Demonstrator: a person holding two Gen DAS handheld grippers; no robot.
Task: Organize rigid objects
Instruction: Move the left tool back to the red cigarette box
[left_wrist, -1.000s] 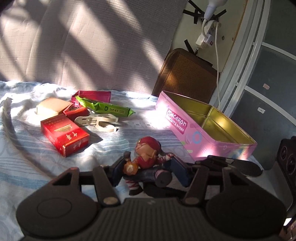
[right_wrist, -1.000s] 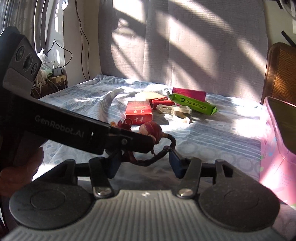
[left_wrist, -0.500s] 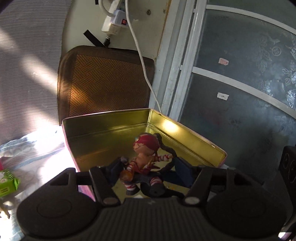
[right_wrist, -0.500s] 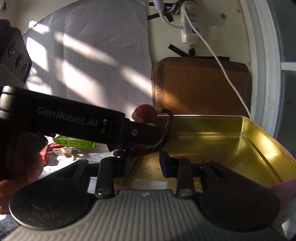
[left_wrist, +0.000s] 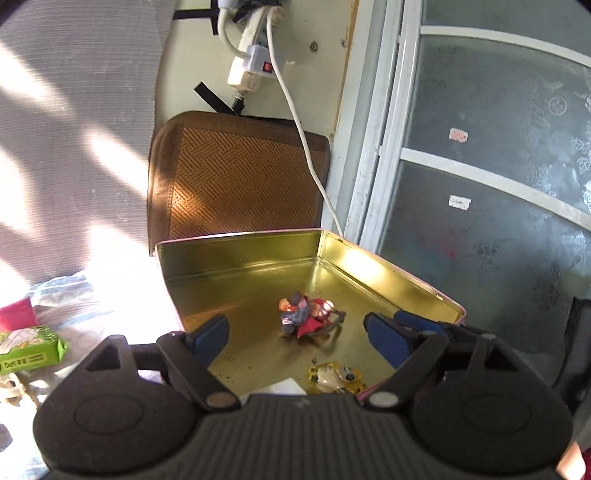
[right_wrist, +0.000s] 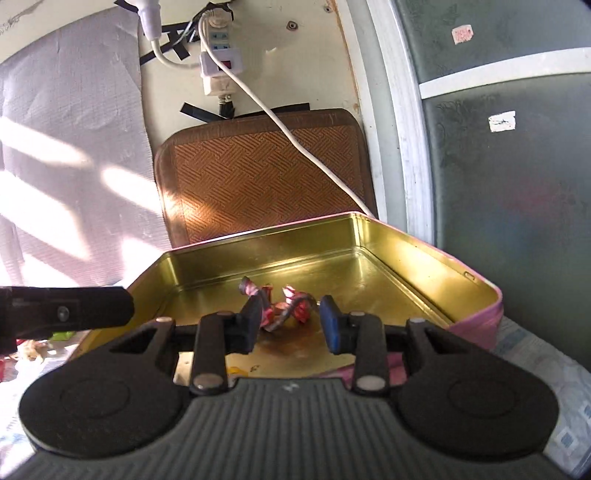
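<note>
Your left claw (left_wrist: 295, 334) stood wide open above the pink tin (left_wrist: 240, 258), its jaws having just been opening, with nothing pressed between the pads. The red figurine (left_wrist: 308, 319) lay toppled on its side on the gold floor of the tin, near the middle, clear of both pads. Your right claw (right_wrist: 290, 325) was partly open and empty, its jaws having just opened a little; the figurine (right_wrist: 284, 308) showed beyond the gap, not gripped.

Risks, in my judgement: the figurine rested on its side and might roll or snag on a pad if you pulled either claw back low across the tin. The right claw hung close over the near wall of the tin and could knock or tip it. A yellow toy (left_wrist: 334, 376) sat in the near corner and could be struck as well.

Compared with a second earlier, the figurine was no longer clamped in the left claw over the bed; both views had swung from the boxes on the bed to the tin, where only the green packet (left_wrist: 31, 352) showed at the left edge.
</note>
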